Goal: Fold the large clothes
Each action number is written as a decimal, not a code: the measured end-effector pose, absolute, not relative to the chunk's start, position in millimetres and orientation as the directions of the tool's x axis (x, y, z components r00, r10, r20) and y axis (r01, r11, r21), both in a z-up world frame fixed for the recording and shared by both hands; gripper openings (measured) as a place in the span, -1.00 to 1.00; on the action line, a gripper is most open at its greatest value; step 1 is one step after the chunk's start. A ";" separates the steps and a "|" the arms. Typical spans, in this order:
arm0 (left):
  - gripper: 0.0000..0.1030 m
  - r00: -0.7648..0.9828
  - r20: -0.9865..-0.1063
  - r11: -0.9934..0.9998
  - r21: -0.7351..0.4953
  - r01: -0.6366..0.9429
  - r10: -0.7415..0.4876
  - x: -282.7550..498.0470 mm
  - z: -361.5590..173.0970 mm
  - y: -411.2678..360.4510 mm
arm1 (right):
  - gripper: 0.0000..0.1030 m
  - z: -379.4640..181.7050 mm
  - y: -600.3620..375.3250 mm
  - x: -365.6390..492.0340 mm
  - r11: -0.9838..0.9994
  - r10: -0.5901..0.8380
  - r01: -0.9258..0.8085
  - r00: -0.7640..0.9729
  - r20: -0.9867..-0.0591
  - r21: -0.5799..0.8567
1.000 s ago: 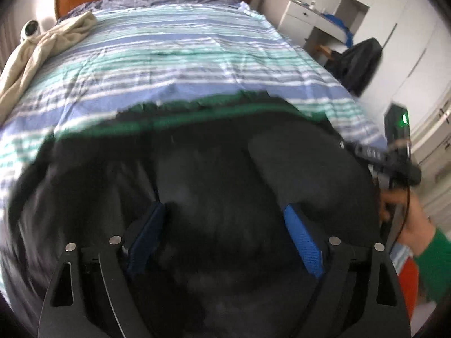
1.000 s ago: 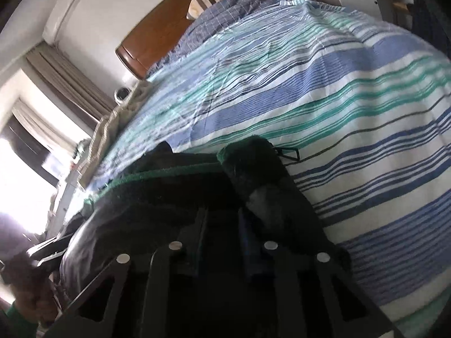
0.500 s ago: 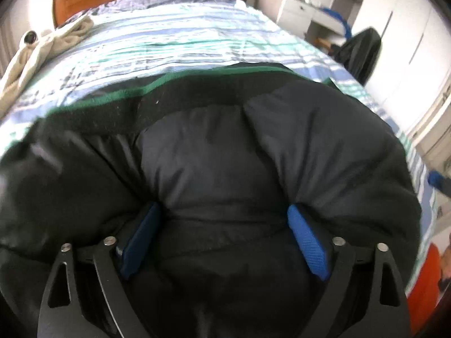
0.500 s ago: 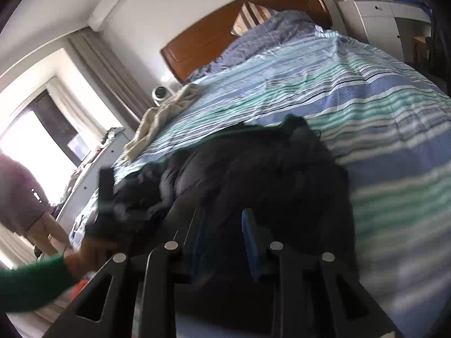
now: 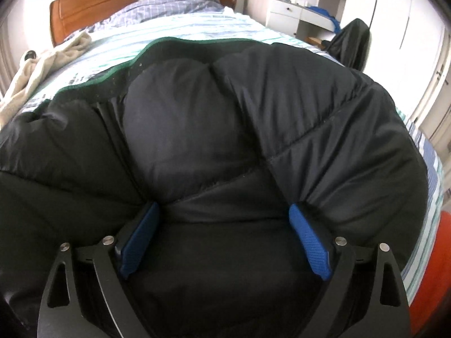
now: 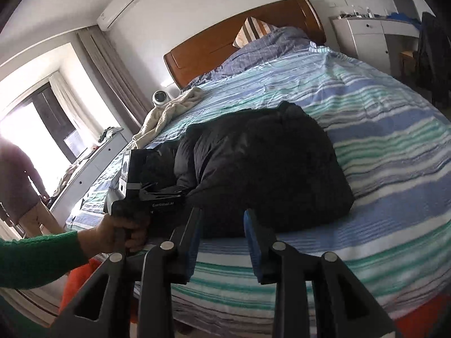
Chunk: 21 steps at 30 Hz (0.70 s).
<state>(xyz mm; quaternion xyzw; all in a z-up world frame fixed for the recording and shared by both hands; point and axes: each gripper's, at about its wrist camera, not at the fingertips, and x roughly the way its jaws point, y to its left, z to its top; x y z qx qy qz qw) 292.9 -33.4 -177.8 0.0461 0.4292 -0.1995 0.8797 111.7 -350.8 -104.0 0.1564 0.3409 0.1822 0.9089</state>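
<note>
A black puffy jacket point(image 5: 183, 126) with a green trim point(image 5: 126, 64) lies bundled on the striped bed point(image 6: 380, 146). My left gripper point(image 5: 222, 208) is pushed down onto its near end. Its jaws are wide and still opening, and jacket fabric bulges between the blue pads point(image 5: 310, 242). In the right wrist view the jacket point(image 6: 267, 169) is a compact heap, and a hand in a green sleeve point(image 6: 121, 233) holds the left gripper at its left end. My right gripper point(image 6: 222, 217) hangs back over the bed's near edge. Its jaws are slightly apart and opening, with nothing between them.
A beige cloth point(image 6: 169, 112) and a small white camera point(image 6: 160, 97) lie near the wooden headboard point(image 6: 225, 48). A white dresser point(image 6: 363, 36) and a dark garment on a chair point(image 5: 349, 42) stand right of the bed. Another person point(image 6: 17, 183) stands by the window. Something orange point(image 5: 439, 253) sits beside the bed.
My right gripper has let go of the jacket and drawn back from it, jaws a little wider. The left gripper has sunk closer into the jacket, which now fills its view.
</note>
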 end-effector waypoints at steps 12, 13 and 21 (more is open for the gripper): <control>0.72 0.551 -0.759 0.906 -0.120 0.406 -0.347 240.9 -169.5 -32.9 | -0.39 -88.9 -324.3 93.2 0.892 0.446 -0.288 0.688 -0.572 0.349; 0.72 0.557 -0.754 0.906 -0.118 0.406 -0.348 242.2 -174.4 -32.5 | -0.39 -89.7 -323.8 92.7 0.889 0.449 -0.282 0.686 -0.573 0.360; 0.68 0.556 -0.769 0.913 -0.086 0.400 -0.316 230.0 -162.9 -39.3 | -0.39 -87.0 -330.1 91.1 0.884 0.450 -0.259 0.695 -0.561 0.388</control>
